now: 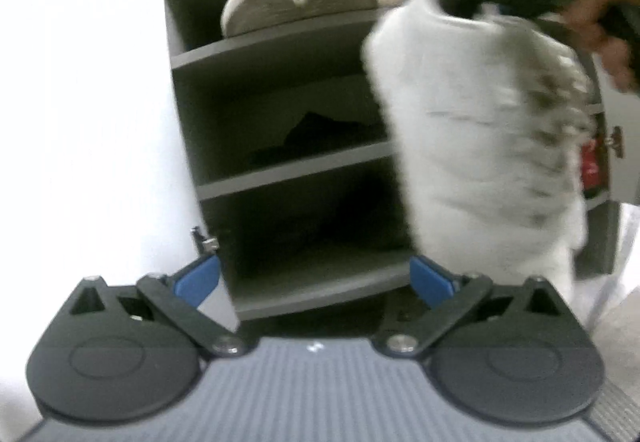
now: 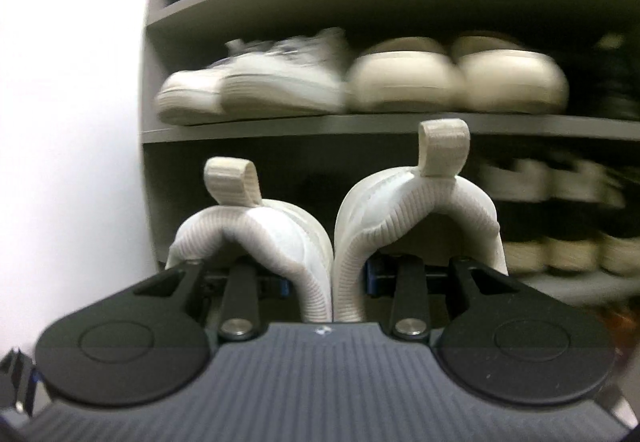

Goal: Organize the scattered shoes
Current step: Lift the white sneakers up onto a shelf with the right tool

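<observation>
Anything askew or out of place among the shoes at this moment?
Only the carried pair: the right tongs pinch both white shoes together by their inner collars, so they hang toe-down in front of the rack, not yet shelved. Shelved pairs look orderly, though blurred. The left tongs are open, empty.

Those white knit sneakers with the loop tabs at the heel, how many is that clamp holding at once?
2. The left white knit sneaker and the right white knit sneaker hang side by side, inner collars pinched together between the right gripper's fingers.
</observation>
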The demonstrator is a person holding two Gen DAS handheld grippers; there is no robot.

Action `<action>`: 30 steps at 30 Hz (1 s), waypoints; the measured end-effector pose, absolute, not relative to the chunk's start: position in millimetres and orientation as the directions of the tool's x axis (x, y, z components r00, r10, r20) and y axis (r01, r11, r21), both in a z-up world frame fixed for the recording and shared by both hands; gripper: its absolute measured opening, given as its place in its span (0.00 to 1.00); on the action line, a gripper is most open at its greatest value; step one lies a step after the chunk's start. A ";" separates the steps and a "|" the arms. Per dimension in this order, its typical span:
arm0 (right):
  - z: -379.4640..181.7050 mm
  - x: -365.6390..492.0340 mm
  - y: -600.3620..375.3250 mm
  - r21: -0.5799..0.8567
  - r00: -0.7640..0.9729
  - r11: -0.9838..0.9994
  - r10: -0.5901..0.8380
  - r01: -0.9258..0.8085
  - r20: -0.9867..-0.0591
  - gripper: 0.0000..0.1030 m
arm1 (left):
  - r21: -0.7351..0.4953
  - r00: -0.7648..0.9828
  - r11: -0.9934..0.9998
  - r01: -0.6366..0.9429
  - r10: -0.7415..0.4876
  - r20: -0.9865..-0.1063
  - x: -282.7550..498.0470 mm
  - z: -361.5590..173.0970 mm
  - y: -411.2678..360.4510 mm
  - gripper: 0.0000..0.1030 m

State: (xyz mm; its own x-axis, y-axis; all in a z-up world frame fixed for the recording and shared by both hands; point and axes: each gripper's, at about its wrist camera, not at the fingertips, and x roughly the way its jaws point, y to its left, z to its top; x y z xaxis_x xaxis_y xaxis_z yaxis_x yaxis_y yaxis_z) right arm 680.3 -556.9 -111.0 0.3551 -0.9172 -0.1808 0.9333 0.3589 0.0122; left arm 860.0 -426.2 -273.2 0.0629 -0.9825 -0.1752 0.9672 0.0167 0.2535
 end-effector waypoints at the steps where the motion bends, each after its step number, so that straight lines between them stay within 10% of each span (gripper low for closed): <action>1: -109.2 693.1 -567.4 0.016 0.364 0.368 -0.912 0.930 -0.188 0.35 | 0.254 0.078 0.031 0.967 -0.981 -0.176 860.6 -273.4 -427.4 0.99; 30: -118.1 777.4 -671.9 -0.015 0.192 0.204 -0.943 0.979 -0.271 0.38 | -0.034 -0.005 0.013 0.999 -0.884 -0.467 832.6 -318.6 -525.4 0.99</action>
State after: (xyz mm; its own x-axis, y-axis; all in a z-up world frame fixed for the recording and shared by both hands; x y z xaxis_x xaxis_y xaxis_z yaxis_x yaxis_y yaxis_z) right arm 777.4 -671.9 -118.1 0.1922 -0.9433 -0.2705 0.9789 0.2038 -0.0153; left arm 832.6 -525.4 -318.6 -0.0046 -0.8843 -0.4668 0.9993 0.0128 -0.0342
